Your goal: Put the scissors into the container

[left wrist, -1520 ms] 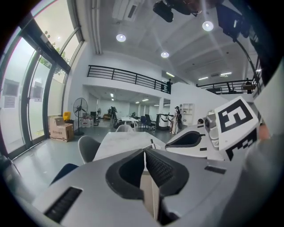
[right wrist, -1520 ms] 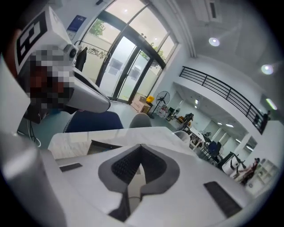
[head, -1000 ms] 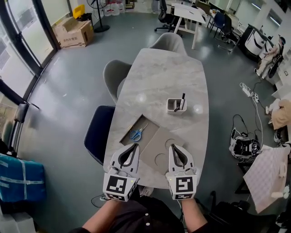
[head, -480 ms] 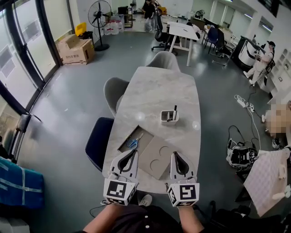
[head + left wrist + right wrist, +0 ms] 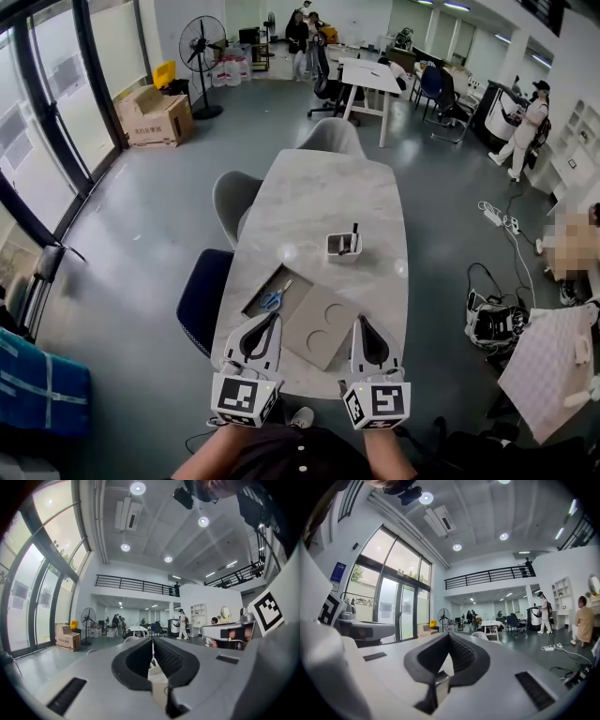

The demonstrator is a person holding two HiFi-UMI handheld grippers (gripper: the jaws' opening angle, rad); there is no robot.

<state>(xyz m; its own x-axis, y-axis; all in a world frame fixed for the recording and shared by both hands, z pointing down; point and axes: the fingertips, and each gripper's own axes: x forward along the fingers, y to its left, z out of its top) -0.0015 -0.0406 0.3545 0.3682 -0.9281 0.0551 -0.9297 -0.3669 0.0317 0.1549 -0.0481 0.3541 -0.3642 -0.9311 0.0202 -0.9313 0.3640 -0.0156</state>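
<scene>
Standing by the marble table (image 5: 319, 202), the person holds both tongs over its near end. In the head view the left gripper (image 5: 276, 318) and the right gripper (image 5: 358, 321) sit side by side, tips aimed away from the person and up the length of the table. The scissors (image 5: 274, 297) lie flat on a dark brown sheet (image 5: 267, 284) just ahead of the left gripper, apart from it. Their long axis runs on a diagonal: the blue handles are toward the person and the blades point to the far right, roughly toward the container (image 5: 343, 247). That white container stands further up the table, well apart from the scissors, with a black pen (image 5: 353, 236) upright in it. A paler cardboard piece (image 5: 322, 325) with two round marks lies between the grippers and overlaps the sheet.

The left gripper view looks level across the hall, toward a fan (image 5: 87, 619) and people at distant desks. The left gripper (image 5: 152, 640) has its jaws pressed together with nothing between them.

The right gripper view is also level, facing tall windows (image 5: 396, 592). The right gripper (image 5: 449, 635) is closed too, and it is empty.
</scene>
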